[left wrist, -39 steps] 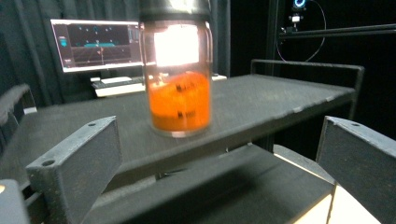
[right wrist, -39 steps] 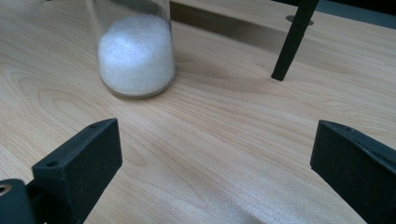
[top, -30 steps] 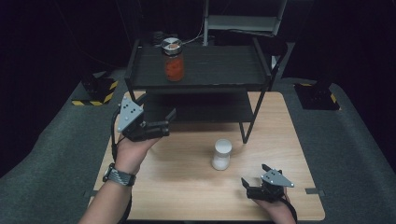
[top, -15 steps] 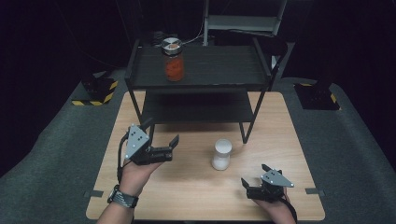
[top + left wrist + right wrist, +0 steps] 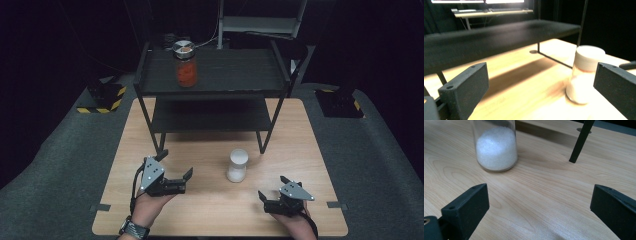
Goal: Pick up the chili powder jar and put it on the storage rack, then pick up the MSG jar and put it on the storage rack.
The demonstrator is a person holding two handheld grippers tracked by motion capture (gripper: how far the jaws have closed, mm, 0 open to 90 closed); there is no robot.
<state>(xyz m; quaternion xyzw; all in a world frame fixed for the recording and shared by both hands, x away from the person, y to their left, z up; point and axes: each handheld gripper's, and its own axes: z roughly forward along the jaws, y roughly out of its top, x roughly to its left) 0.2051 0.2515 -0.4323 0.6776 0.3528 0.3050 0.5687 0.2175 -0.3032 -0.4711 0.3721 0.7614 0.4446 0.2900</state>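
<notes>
While both hands rested low in the high view, the left gripper (image 5: 176, 176) sat at lower left of centre over the tabletop (image 5: 310, 150), its jaws spread wide with nothing between them. Its jaws pointed toward the right of the frame, at the white jar (image 5: 237, 165), which stood upright on the tabletop just below centre, near but clear of that gripper. In the left gripper view the jar (image 5: 584, 77) appeared at right of centre, white-lidded, with white grains in its lower part, partly behind the right jaw and apart from both jaws.

At lower right of the high view the right gripper (image 5: 272, 192) lay close to the tabletop, its jaws likewise parted and empty. In the right gripper view the jar (image 5: 495, 147) stood at upper left, beyond the jaws and untouched, with a black shelf leg (image 5: 580, 141) at upper right.

Higher in the high view stood a black two-tier shelf (image 5: 240, 70); on its top tier, toward the left, was a jar of orange contents (image 5: 185, 65) with a metal lid.
</notes>
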